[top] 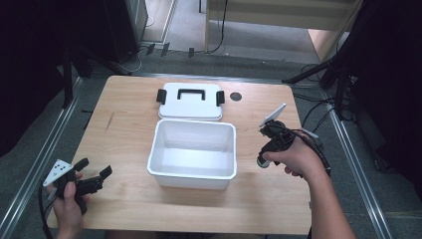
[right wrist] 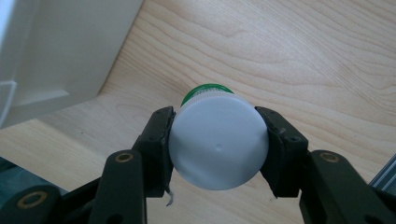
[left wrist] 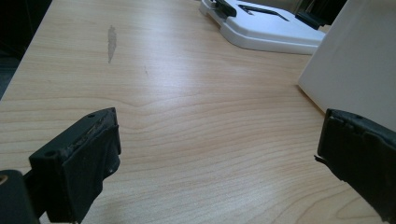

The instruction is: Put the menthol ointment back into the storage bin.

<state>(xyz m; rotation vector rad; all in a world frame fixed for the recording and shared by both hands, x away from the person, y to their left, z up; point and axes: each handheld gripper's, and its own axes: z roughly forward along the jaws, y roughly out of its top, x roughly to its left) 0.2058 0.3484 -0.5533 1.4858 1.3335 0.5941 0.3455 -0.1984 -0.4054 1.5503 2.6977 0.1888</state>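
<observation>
Right tongs (right wrist: 218, 144) clamp a white-capped bottle (right wrist: 218, 140); left tongs (left wrist: 217, 154) gape apart.

wooden table (top: 124, 129), grey floor (top: 249, 52)

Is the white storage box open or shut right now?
Open: the box shows an empty interior, and its lid lies flat on the table behind it.

- One table (top: 124, 129), pale wood.
- One white bin (top: 193, 153), open, mid-table.
- One white lid (top: 190, 100), black handle and two black clips, just behind the bin.
- One bottle (right wrist: 218, 136), white cap, green band, right of the bin.
- Two grippers: left (top: 93, 175) left of the bin, right (top: 264, 162) right of it.
- One dark round mark (top: 236, 96), right of the lid.
</observation>
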